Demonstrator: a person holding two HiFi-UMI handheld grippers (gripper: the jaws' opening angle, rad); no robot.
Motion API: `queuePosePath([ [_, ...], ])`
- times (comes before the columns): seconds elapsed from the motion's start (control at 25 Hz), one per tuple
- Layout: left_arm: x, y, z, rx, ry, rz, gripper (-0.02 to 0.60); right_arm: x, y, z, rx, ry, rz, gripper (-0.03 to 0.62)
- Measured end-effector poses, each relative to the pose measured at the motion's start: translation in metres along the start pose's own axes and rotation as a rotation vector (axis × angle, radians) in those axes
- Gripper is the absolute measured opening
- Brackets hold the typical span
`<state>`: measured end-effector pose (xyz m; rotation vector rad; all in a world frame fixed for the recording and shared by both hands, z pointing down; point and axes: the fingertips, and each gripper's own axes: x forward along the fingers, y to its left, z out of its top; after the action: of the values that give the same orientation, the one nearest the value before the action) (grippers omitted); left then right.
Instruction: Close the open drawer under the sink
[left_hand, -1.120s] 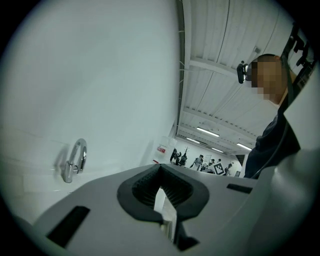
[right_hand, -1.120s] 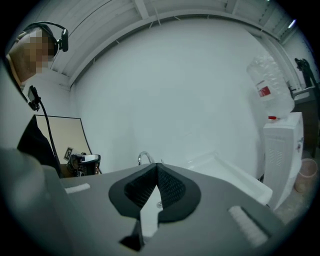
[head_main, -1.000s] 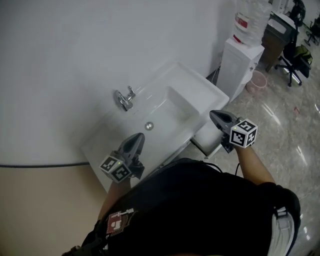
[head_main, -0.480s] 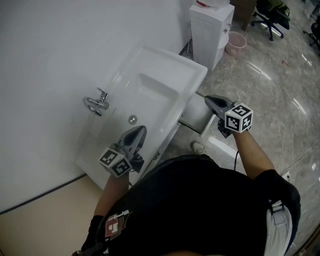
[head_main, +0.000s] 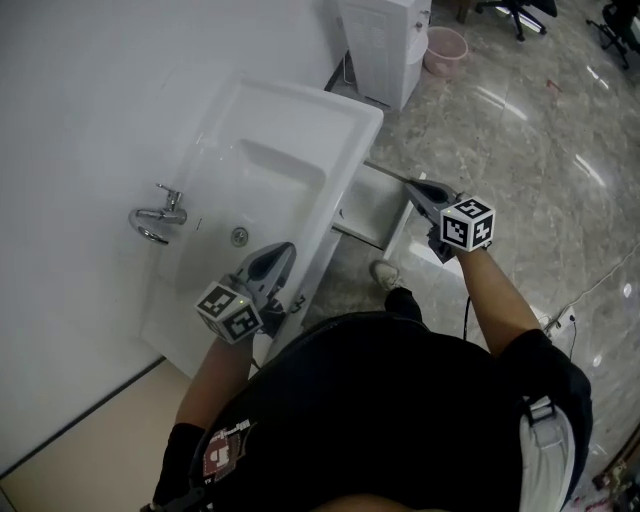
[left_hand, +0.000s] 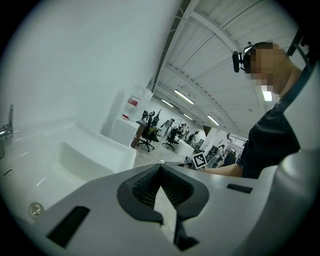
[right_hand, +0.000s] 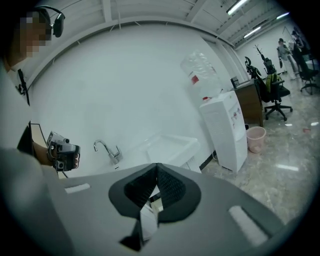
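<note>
**A:** Start at the left. What's on the wall side?

**B:** A chrome faucet (head_main: 155, 215) at the back edge of a white sink (head_main: 290, 130). The round drain (head_main: 239, 236) is in the basin just in front of it.

**A:** And the left gripper (head_main: 288, 248)?

**B:** It's above the sink's front edge, toward the near end, pointing along the rim. Its own view shows the jaws closed tip to tip with nothing between them.

**A:** Where's the drawer?

**B:** The drawer (head_main: 375, 205) is white and stands pulled out from under the sink's front edge. It's at the far end of that edge, near the corner closest to the water dispenser. A shoe (head_main: 383, 273) is on the marble floor (head_main: 540, 190), just beside the drawer's near side.

**A:** And the right gripper (head_main: 410, 185)?

**B:** Its tips are at the drawer's outer far corner. I can't tell whether they touch it. The jaws are pressed together and hold nothing, and its marker cube (head_main: 467, 222) faces up above the floor.

**A:** Anything further right?

**B:** Past the sink's far corner a white water dispenser (head_main: 385, 40) stands against the wall. A pink bin (head_main: 445, 50) is on the floor just beside it.
</note>
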<state>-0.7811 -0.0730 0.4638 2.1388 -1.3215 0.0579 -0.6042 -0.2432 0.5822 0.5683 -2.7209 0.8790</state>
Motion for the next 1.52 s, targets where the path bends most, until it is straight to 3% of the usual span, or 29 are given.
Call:
queuePosePath([
  [0.48,0.099,-0.022,-0.044,0.031,0.187,-0.118,-0.009,-0.027,-0.082,-0.078,0.122,0.039,-0.088,-0.009],
  [0.92,0.159,-0.032,-0.094,0.008,0.306,-0.187,-0.009,-0.025,-0.138,-0.172,0.187,0.174,-0.146,0.026],
  [1.28,0.187,-0.032,-0.135,-0.014,0.389,-0.205,-0.009,-0.008,-0.162,-0.238,0.177,0.271,-0.13,0.088],
  [1.52,0.195,-0.028,-0.158,-0.036,0.415,-0.201,-0.009,0.019,-0.158,-0.275,0.12,0.371,-0.064,0.149],
])
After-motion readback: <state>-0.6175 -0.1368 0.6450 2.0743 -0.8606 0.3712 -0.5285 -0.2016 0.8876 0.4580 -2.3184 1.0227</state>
